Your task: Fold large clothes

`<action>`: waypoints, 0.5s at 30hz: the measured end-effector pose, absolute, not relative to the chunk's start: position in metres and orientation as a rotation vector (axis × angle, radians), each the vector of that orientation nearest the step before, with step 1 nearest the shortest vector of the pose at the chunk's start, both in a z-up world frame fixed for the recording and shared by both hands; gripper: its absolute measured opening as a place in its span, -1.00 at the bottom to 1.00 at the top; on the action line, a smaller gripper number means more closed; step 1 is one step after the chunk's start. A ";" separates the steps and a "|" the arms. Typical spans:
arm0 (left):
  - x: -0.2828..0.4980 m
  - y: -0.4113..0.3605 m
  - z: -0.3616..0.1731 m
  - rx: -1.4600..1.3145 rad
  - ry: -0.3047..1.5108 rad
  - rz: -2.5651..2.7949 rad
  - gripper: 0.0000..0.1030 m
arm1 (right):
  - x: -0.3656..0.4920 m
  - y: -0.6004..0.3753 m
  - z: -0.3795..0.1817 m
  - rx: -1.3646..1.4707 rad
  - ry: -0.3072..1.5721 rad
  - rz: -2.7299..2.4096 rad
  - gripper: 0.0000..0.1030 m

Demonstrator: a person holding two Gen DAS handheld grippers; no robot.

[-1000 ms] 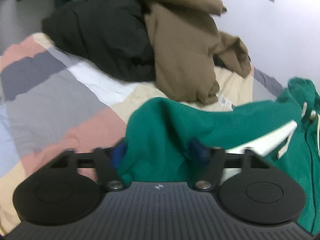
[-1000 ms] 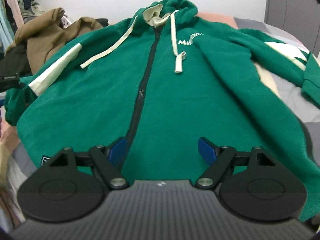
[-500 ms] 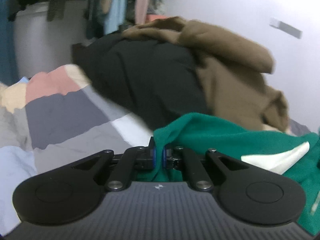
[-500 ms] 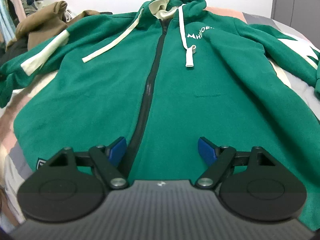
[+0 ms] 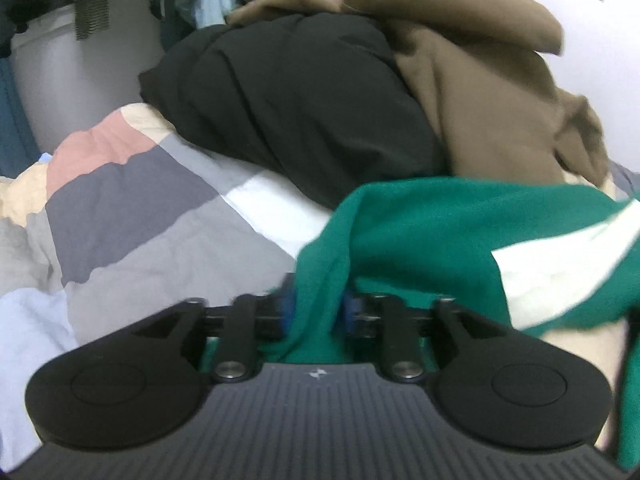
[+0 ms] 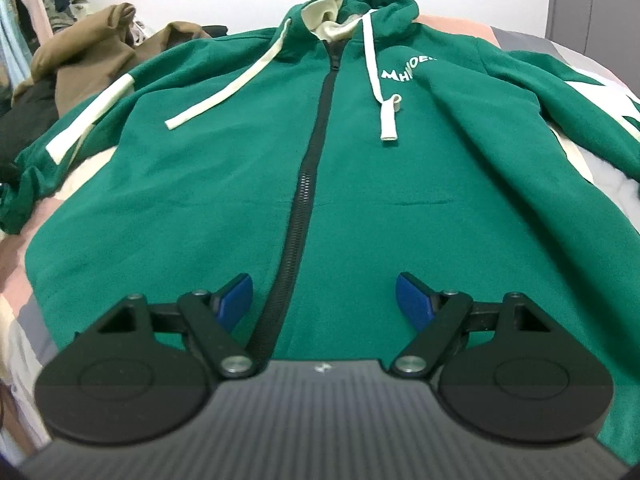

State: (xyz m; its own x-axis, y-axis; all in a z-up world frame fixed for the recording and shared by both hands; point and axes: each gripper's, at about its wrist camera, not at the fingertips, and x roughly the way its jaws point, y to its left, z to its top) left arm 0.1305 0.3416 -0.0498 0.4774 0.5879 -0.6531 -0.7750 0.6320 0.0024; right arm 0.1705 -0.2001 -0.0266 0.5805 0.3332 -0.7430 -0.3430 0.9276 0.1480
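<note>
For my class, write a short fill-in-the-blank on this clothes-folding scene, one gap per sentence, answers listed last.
1. The hoodie spread on the bed is ____ in colour.
2. Its zip is fully ____.
3. Hoodie fabric lies between the fingers of the ____ gripper.
4. Against the black garment lies a pile of ____ clothing.

Missing words: green; closed; left; brown

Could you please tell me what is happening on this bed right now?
A person with two handheld grippers is folding a green zip hoodie spread face up on a patchwork duvet. The left gripper has the end of a sleeve between its jaws, which have just been opening. The right gripper hovers open over the hem. Brown and black clothes lie piled behind.
</note>
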 end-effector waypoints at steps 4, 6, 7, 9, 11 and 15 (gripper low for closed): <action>0.120 0.313 -0.034 -0.267 0.693 0.805 0.58 | 0.166 -0.201 -0.023 -0.007 0.842 0.392 0.55; 0.114 0.299 -0.026 -0.265 0.706 0.777 0.72 | 0.164 -0.202 -0.022 -0.003 0.835 0.394 0.55; 0.110 0.291 -0.021 -0.267 0.712 0.753 0.75 | 0.163 -0.203 -0.021 0.002 0.832 0.395 0.55; 0.102 0.275 -0.010 -0.271 0.712 0.733 0.78 | 0.159 -0.204 -0.018 0.008 0.824 0.400 0.55; 0.093 0.261 0.002 -0.285 0.693 0.714 0.79 | 0.154 -0.204 -0.015 0.010 0.811 0.405 0.55; 0.068 0.233 0.019 -0.386 0.639 0.620 0.80 | 0.142 -0.206 -0.007 0.019 0.777 0.437 0.55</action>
State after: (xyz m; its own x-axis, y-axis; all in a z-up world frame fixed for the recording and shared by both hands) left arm 0.0677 0.2329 0.0194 0.6341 0.4135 -0.6534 -0.6410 0.7537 -0.1450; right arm 0.1416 -0.2059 -0.0073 0.6285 0.3878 -0.6742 -0.3742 0.9107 0.1750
